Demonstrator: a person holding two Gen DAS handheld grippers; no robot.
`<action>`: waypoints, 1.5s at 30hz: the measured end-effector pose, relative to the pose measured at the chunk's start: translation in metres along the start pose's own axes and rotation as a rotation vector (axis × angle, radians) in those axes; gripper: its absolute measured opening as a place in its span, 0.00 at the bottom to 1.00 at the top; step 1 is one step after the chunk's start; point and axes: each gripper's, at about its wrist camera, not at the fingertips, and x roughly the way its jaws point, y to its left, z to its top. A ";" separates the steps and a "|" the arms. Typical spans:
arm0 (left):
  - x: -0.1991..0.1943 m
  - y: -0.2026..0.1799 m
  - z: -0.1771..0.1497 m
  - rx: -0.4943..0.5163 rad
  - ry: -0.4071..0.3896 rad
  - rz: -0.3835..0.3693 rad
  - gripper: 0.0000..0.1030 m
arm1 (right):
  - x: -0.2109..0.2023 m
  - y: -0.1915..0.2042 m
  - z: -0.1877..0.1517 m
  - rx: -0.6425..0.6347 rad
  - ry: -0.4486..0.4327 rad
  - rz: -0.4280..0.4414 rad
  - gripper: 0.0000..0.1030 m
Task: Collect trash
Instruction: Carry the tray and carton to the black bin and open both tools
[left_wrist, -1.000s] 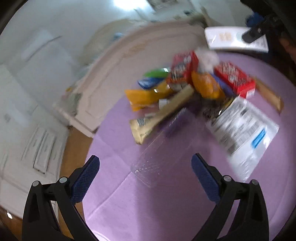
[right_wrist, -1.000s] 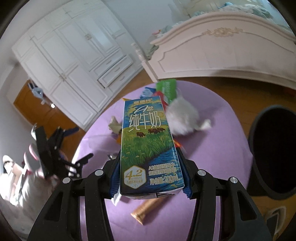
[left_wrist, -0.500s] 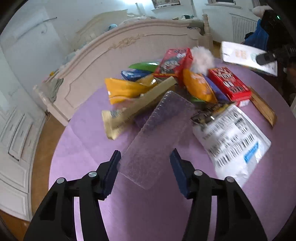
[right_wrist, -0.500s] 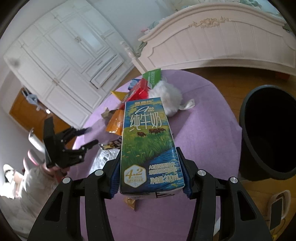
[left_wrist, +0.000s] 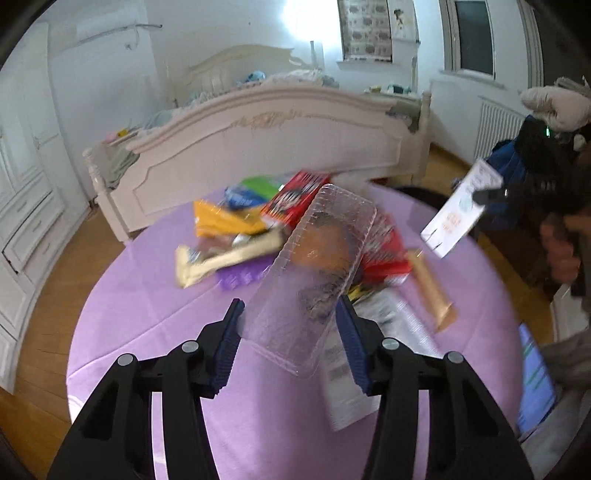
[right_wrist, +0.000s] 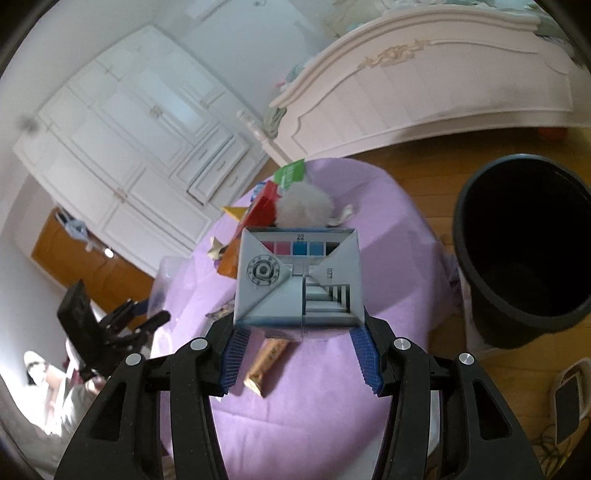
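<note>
My left gripper (left_wrist: 290, 332) is shut on a clear plastic tray (left_wrist: 314, 273) and holds it lifted above the purple round table (left_wrist: 147, 295). My right gripper (right_wrist: 297, 354) is shut on a milk carton (right_wrist: 297, 277), its grey bottom face toward the camera. The carton also shows in the left wrist view (left_wrist: 461, 214) at the right, above the table edge. A black trash bin (right_wrist: 524, 254) stands on the floor right of the table. A pile of snack wrappers (left_wrist: 236, 229) lies on the table's far side.
A white fluffy ball (right_wrist: 303, 206) and a brown bar wrapper (right_wrist: 267, 360) lie on the table. A printed white bag (left_wrist: 388, 339) lies under the tray. A pink bed frame (left_wrist: 266, 147) stands behind the table, white wardrobes (right_wrist: 129, 140) beyond.
My left gripper closed on the clear tray and lifted it off the table. My right gripper tipped the milk carton forward, so its bottom now faces the camera, nearer the bin.
</note>
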 end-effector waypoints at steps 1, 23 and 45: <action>0.001 -0.005 0.004 -0.002 -0.006 -0.006 0.49 | -0.006 -0.005 -0.002 0.010 -0.007 0.002 0.50; 0.082 -0.127 0.093 -0.019 -0.011 -0.237 0.46 | -0.087 -0.089 -0.002 0.193 -0.227 0.021 0.50; 0.251 -0.234 0.151 0.014 0.291 -0.272 0.46 | -0.019 -0.229 0.022 0.364 -0.166 -0.347 0.50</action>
